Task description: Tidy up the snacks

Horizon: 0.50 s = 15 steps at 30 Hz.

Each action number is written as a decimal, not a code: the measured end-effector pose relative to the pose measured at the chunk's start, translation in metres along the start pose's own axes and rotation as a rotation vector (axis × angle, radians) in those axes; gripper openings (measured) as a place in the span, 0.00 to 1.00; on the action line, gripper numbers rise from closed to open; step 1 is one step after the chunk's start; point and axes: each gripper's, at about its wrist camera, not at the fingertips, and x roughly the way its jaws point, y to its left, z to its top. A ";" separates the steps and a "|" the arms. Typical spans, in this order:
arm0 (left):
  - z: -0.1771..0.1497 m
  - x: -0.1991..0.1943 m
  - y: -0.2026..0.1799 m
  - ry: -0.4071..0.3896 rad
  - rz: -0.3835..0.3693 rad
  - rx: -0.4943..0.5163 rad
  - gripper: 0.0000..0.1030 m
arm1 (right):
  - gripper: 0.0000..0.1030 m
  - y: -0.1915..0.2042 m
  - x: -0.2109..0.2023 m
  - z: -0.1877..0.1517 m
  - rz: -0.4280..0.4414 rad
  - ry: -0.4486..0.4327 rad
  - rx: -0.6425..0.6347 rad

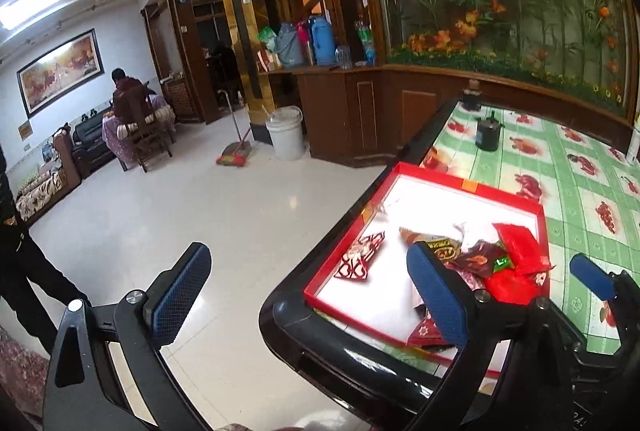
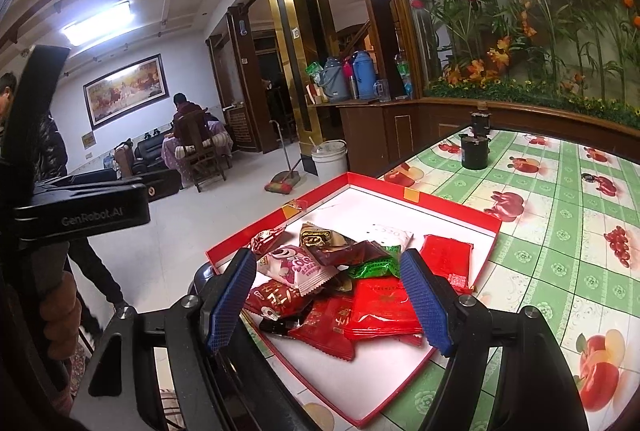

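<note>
Jaws of both grippers apart, snack pile [image 2: 340, 287] partly hidden behind them.

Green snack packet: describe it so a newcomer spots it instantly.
Find the red-rimmed tray on the green fruit-print table. In its snack pile, the green snack packet lies half buried among red and brown wrappers. It is the only green wrapper there.

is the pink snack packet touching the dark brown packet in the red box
Touching. The right wrist view shows the pink snack packet lying in the heap in the red box, with the dark brown packet overlapping its upper edge.
</note>
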 end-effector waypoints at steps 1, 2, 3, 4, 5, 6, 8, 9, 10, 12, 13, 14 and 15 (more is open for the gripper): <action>0.000 0.003 0.000 0.020 -0.006 0.002 0.96 | 0.74 0.001 0.000 0.000 -0.001 -0.001 -0.004; 0.000 0.006 0.000 0.031 -0.004 0.003 0.96 | 0.74 0.001 -0.001 0.001 -0.001 -0.003 -0.007; -0.001 0.007 0.000 0.035 0.001 0.006 0.96 | 0.74 0.002 -0.001 0.001 -0.001 -0.004 -0.009; -0.001 0.008 -0.001 0.035 0.010 0.015 0.96 | 0.74 0.003 0.000 0.001 0.001 -0.004 -0.011; -0.001 0.009 -0.002 0.034 0.015 0.022 0.96 | 0.74 0.003 0.000 0.002 0.001 -0.004 -0.012; -0.002 0.009 -0.003 0.033 0.022 0.029 0.96 | 0.74 0.004 0.001 0.002 0.001 -0.002 -0.014; -0.002 0.009 -0.003 0.030 0.022 0.031 0.96 | 0.74 0.004 0.002 0.002 0.001 0.003 -0.016; -0.003 0.009 -0.002 0.027 0.013 0.029 0.96 | 0.74 0.005 0.002 0.002 0.001 0.005 -0.016; -0.003 0.009 -0.002 0.024 0.003 0.027 0.96 | 0.74 0.005 0.003 0.002 0.001 0.005 -0.016; -0.002 0.009 0.000 0.024 -0.004 0.020 0.96 | 0.74 0.006 0.003 0.002 0.001 0.005 -0.018; -0.002 0.010 0.001 0.024 -0.006 0.016 0.96 | 0.74 0.006 0.003 0.002 0.002 0.004 -0.020; -0.002 0.010 0.002 0.022 -0.008 0.012 0.96 | 0.74 0.007 0.003 0.002 0.003 0.003 -0.022; -0.001 0.010 0.003 0.021 -0.011 0.007 0.96 | 0.74 0.007 0.004 0.002 0.004 0.003 -0.025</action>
